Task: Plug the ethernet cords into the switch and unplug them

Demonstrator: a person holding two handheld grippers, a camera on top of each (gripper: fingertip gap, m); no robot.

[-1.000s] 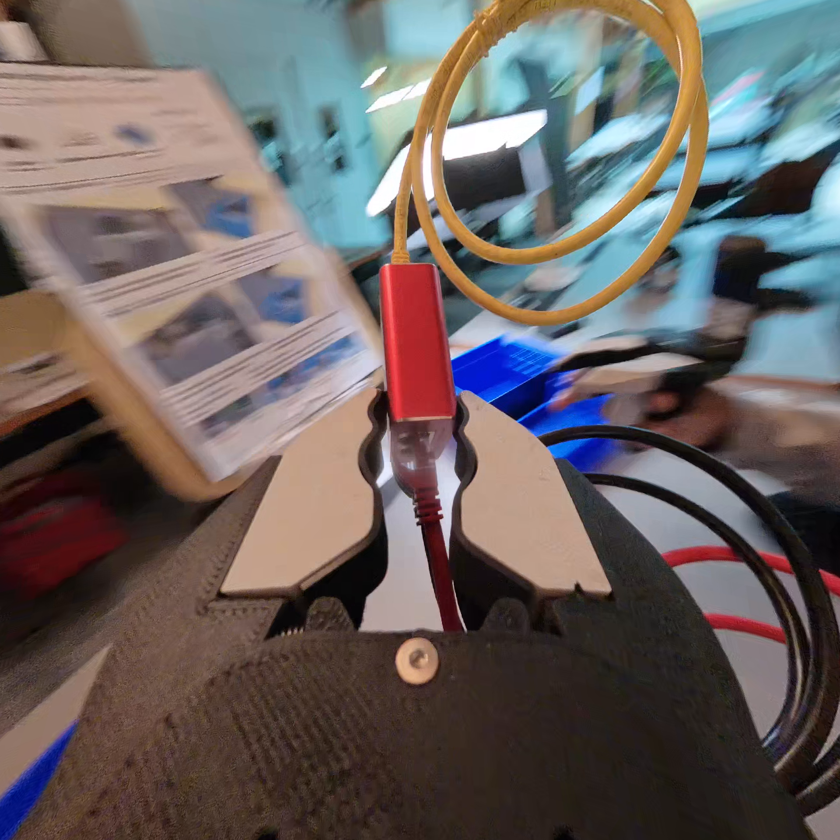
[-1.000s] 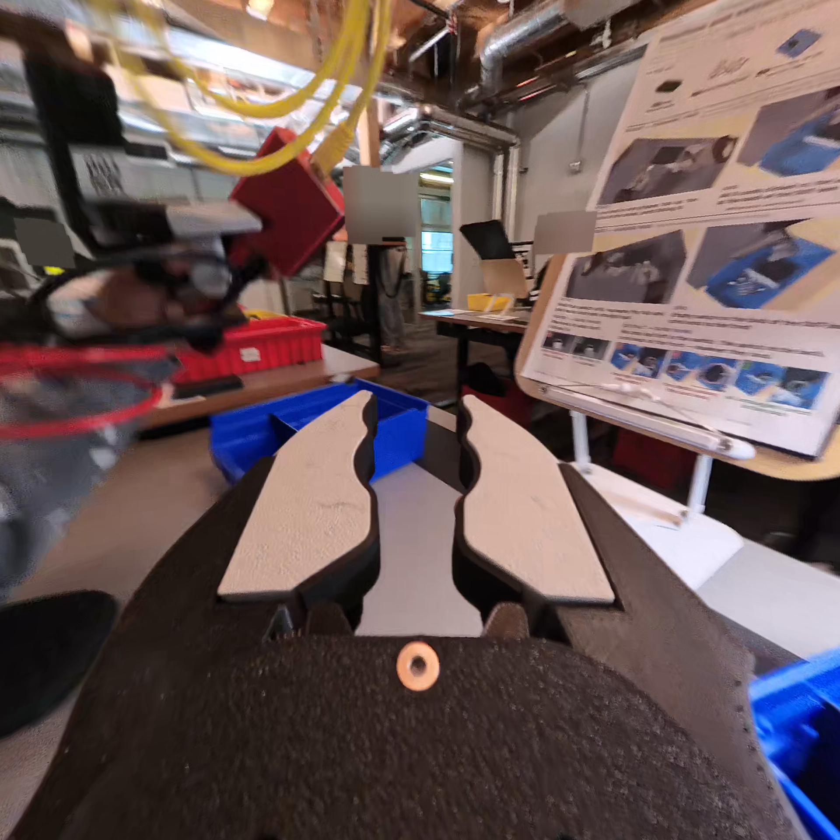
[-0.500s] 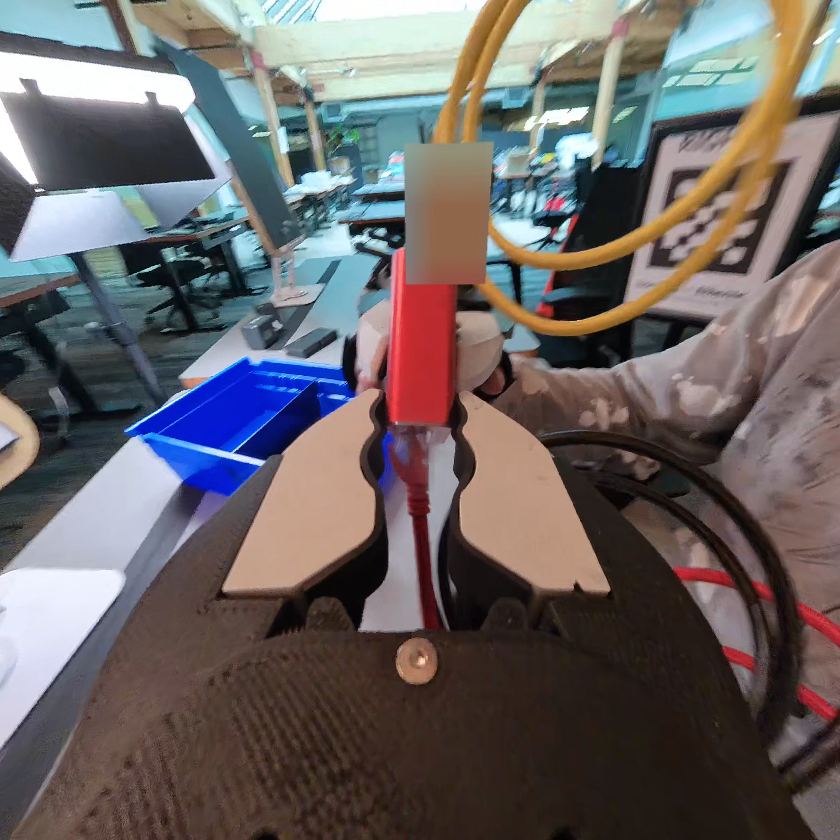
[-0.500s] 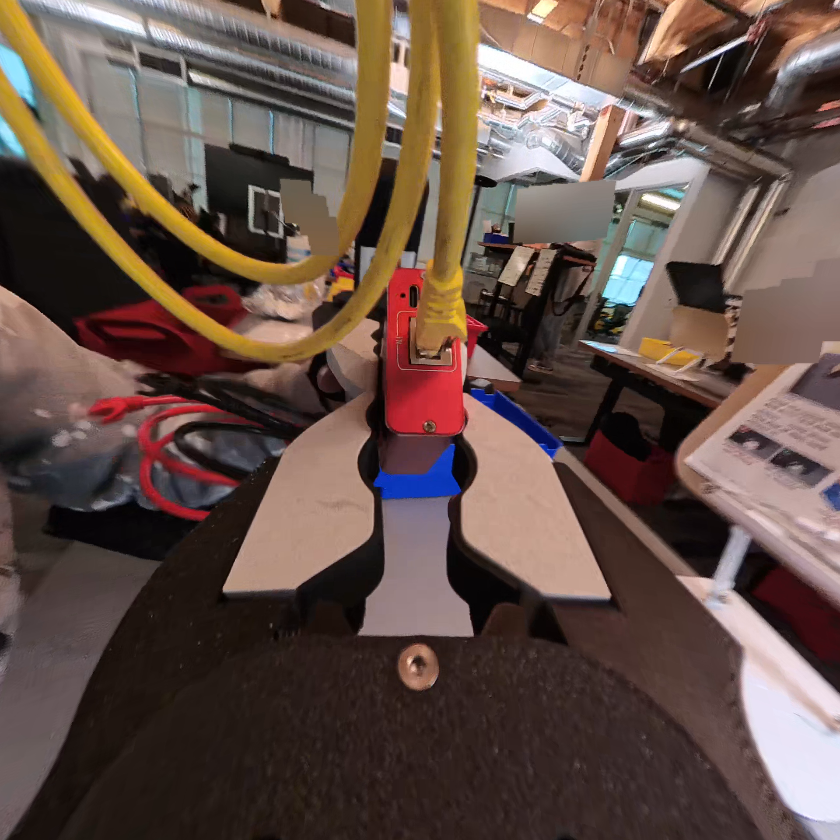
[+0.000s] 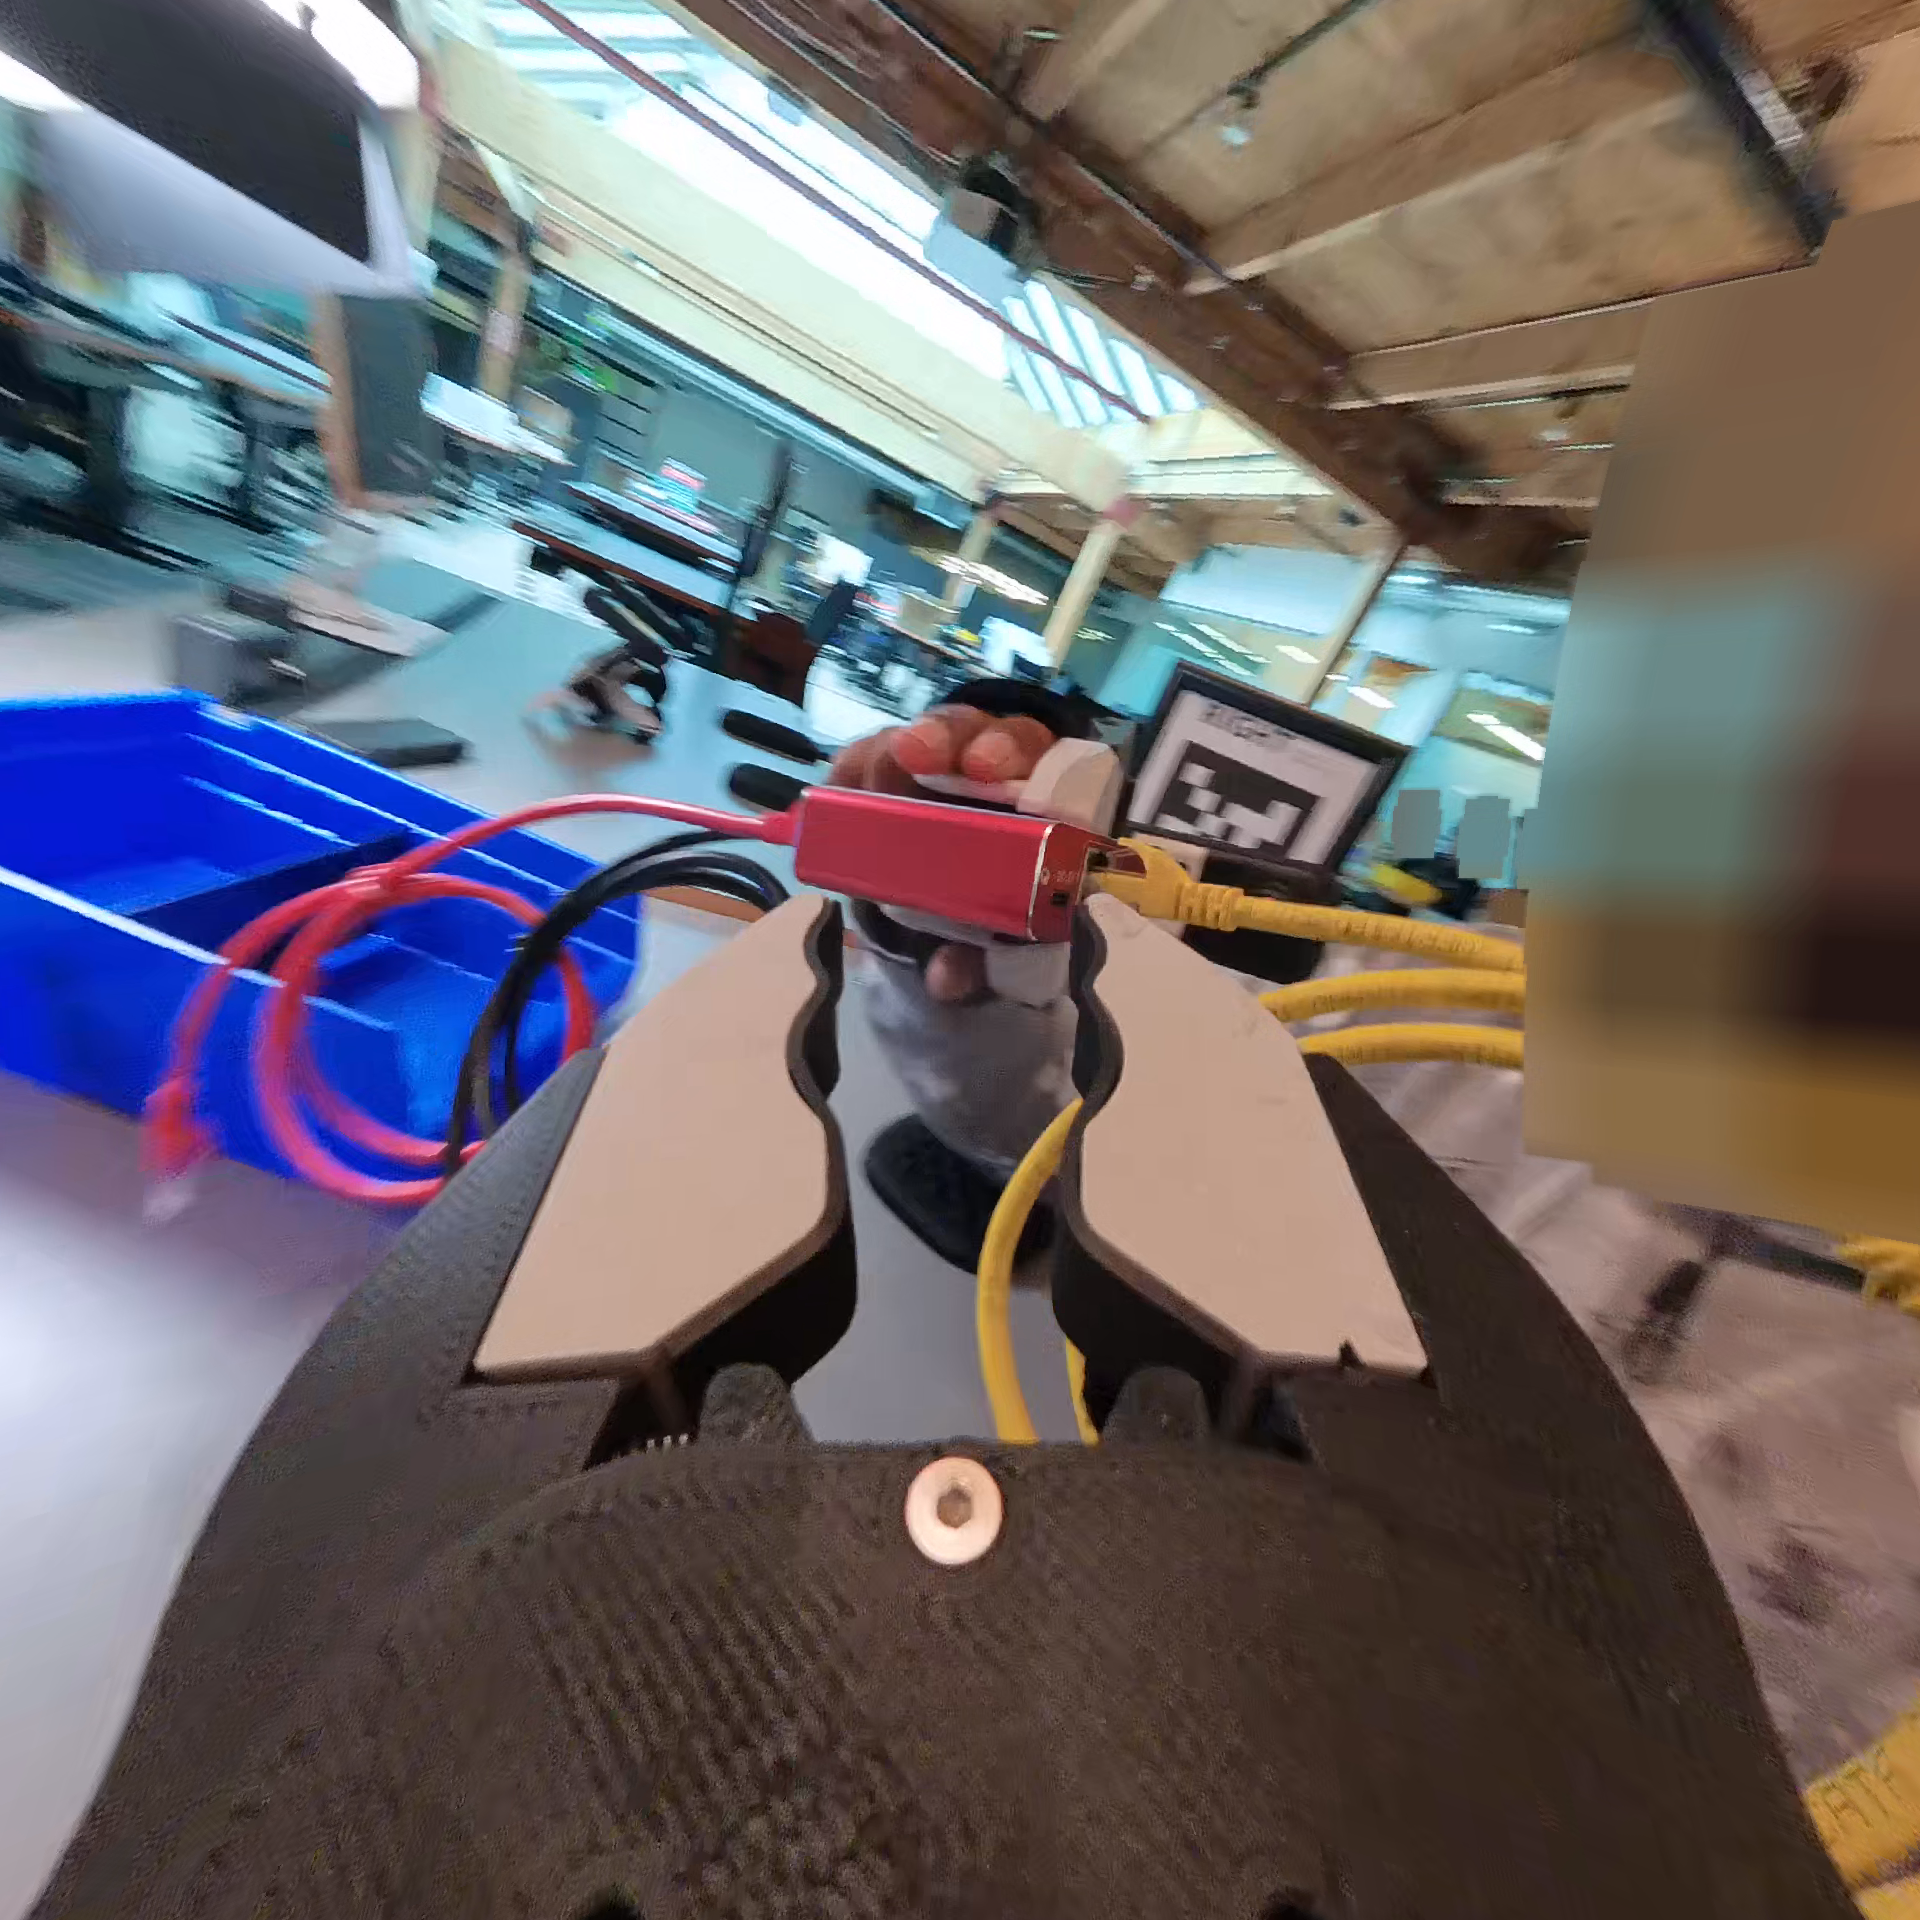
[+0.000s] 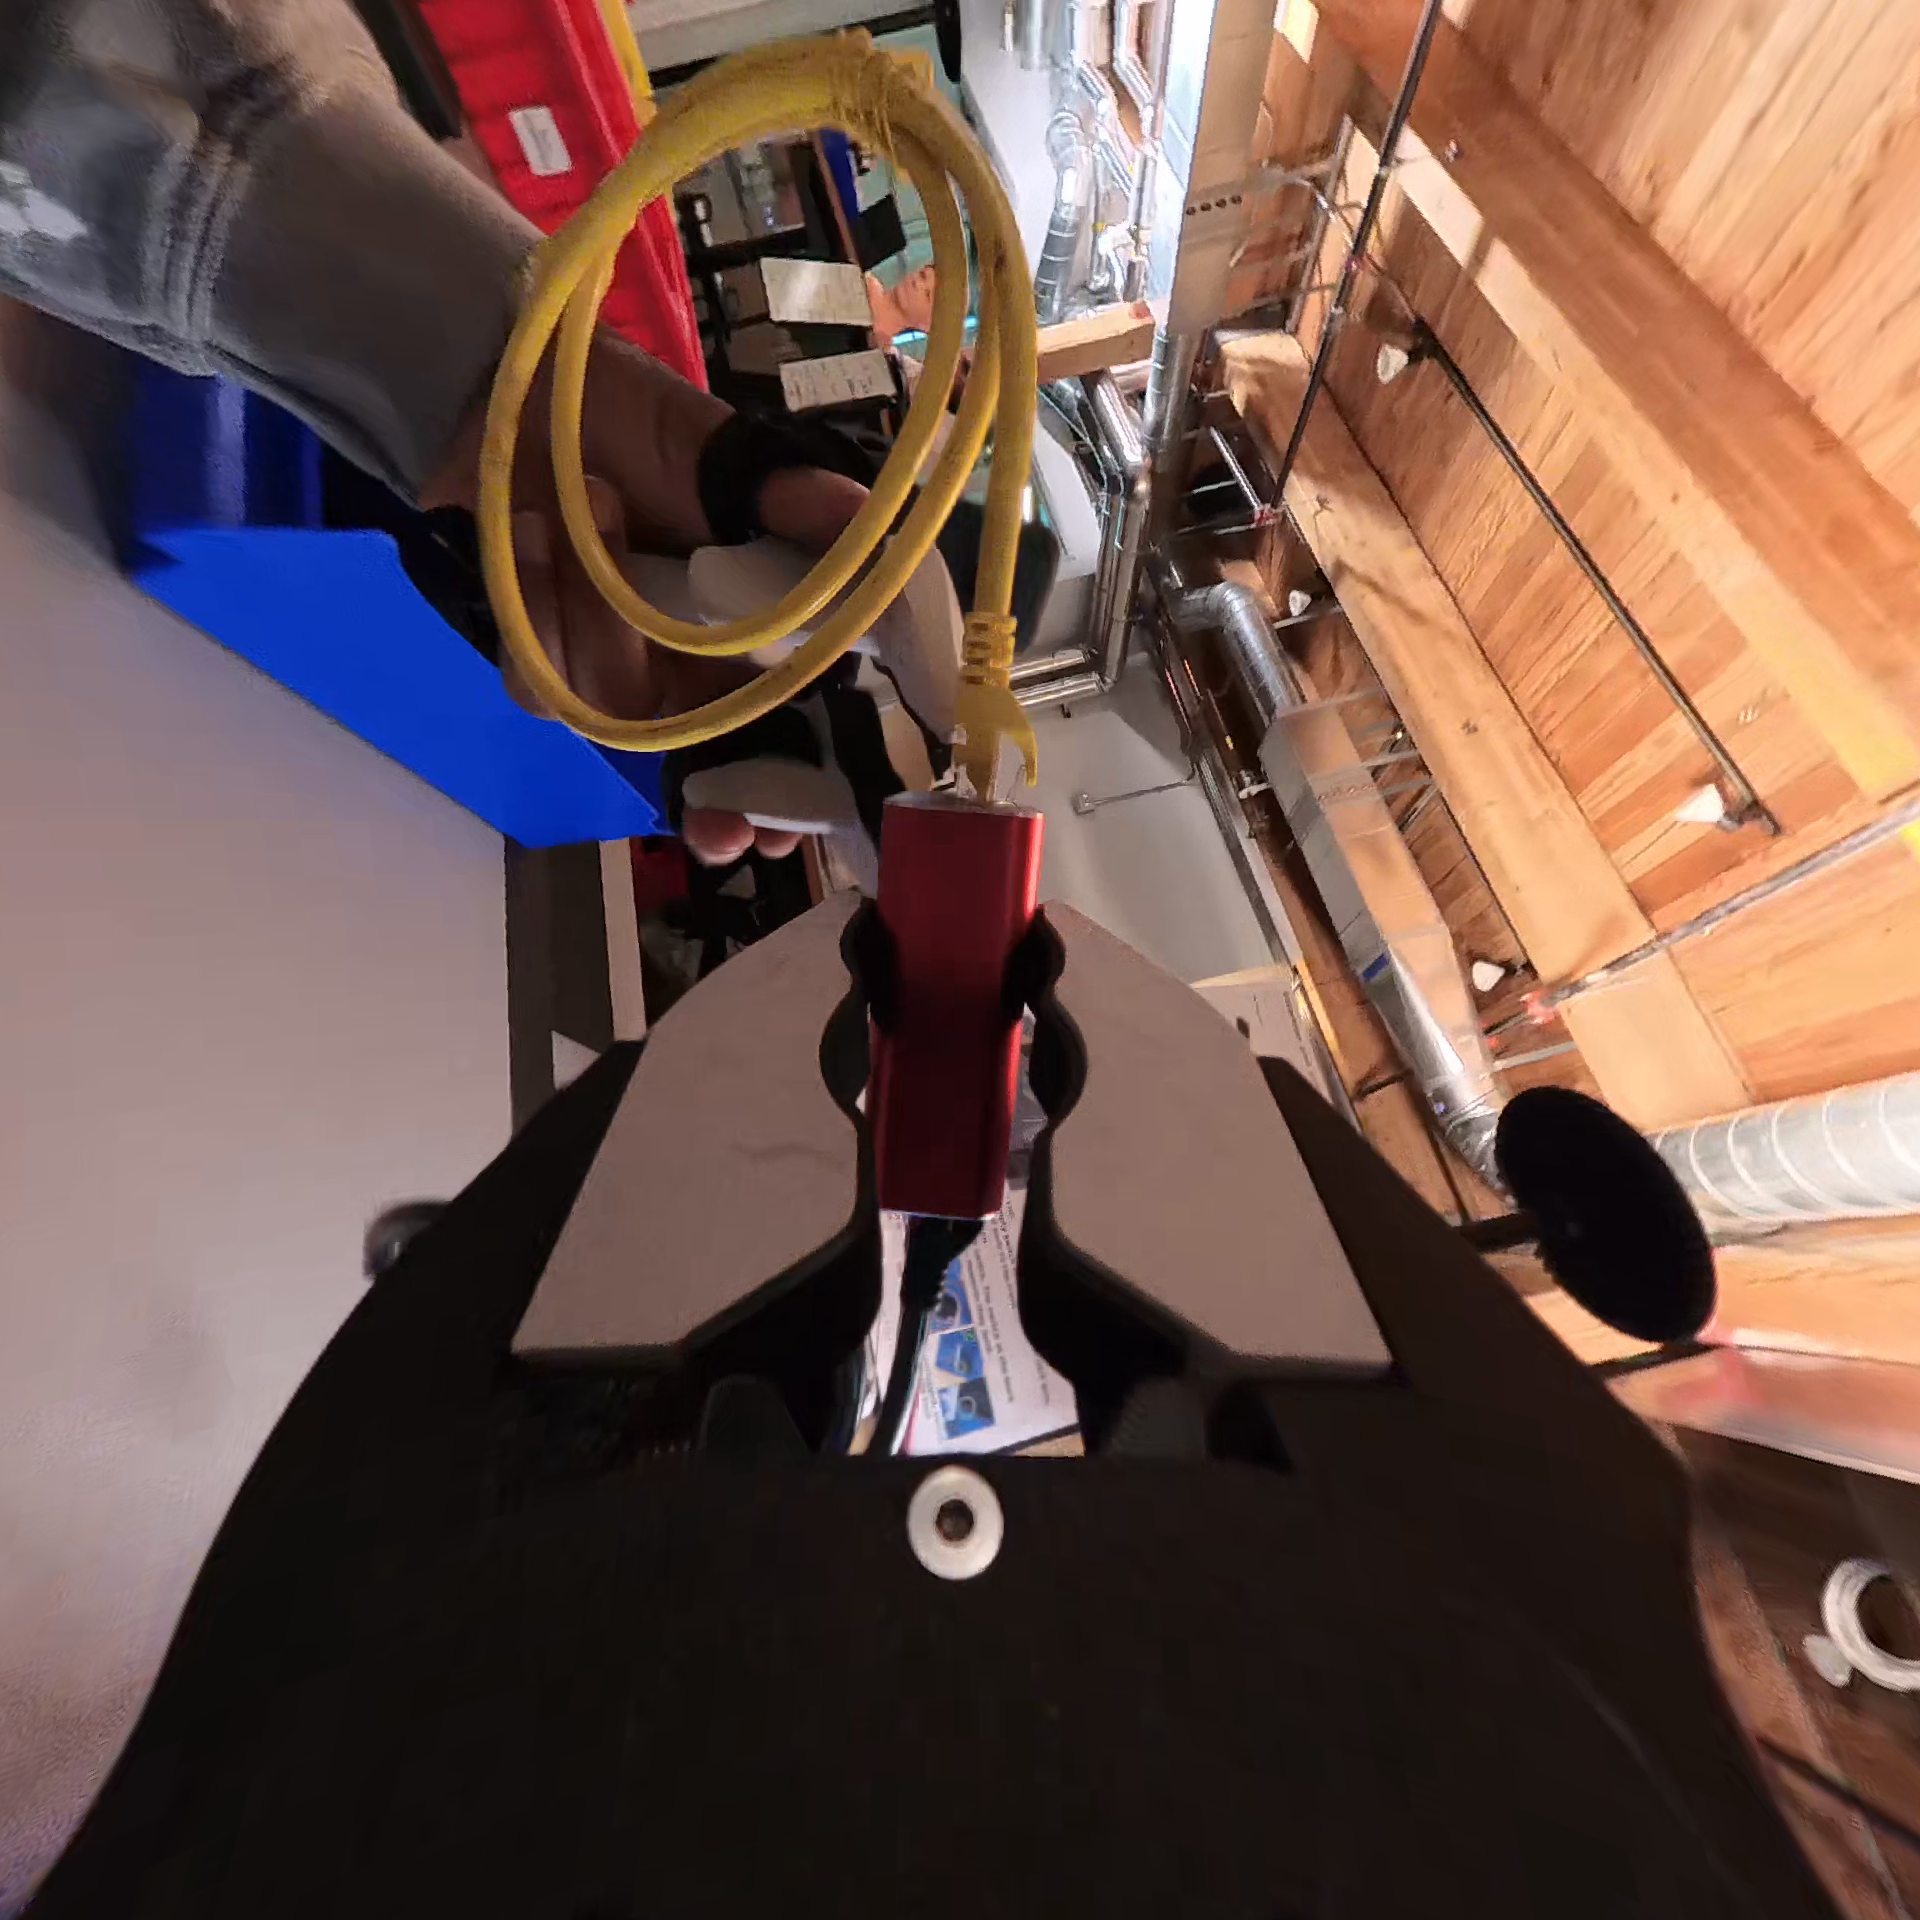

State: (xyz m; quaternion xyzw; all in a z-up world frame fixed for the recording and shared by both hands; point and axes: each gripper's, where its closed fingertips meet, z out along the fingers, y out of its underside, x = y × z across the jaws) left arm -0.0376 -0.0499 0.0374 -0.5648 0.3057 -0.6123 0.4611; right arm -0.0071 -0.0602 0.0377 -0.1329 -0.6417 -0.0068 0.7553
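The small red switch (image 6: 956, 1018) is clamped between the fingers of my right gripper (image 6: 956, 925), pointing away from it. A coiled yellow ethernet cord (image 6: 748, 416) is plugged into its far end by a yellow plug (image 6: 992, 717). In the left wrist view the switch (image 5: 935, 873) lies crosswise just beyond my left gripper (image 5: 951, 914), which is open and empty. There the yellow cord (image 5: 1351, 935) leaves the switch's right end, and a red cord (image 5: 312, 987) leaves its left end. A black cable (image 5: 520, 987) hangs beside the red one.
A blue bin (image 5: 208, 831) stands on the grey table (image 5: 156, 1351) to the left and also shows in the right wrist view (image 6: 364, 644). A person's hand and sleeve (image 6: 312, 260) are close behind the switch. A loop of yellow cord (image 5: 1003, 1247) hangs between my left fingers.
My left gripper has let go of the switch and opened. My right gripper has closed on the switch and now holds it. Both views have swung round.
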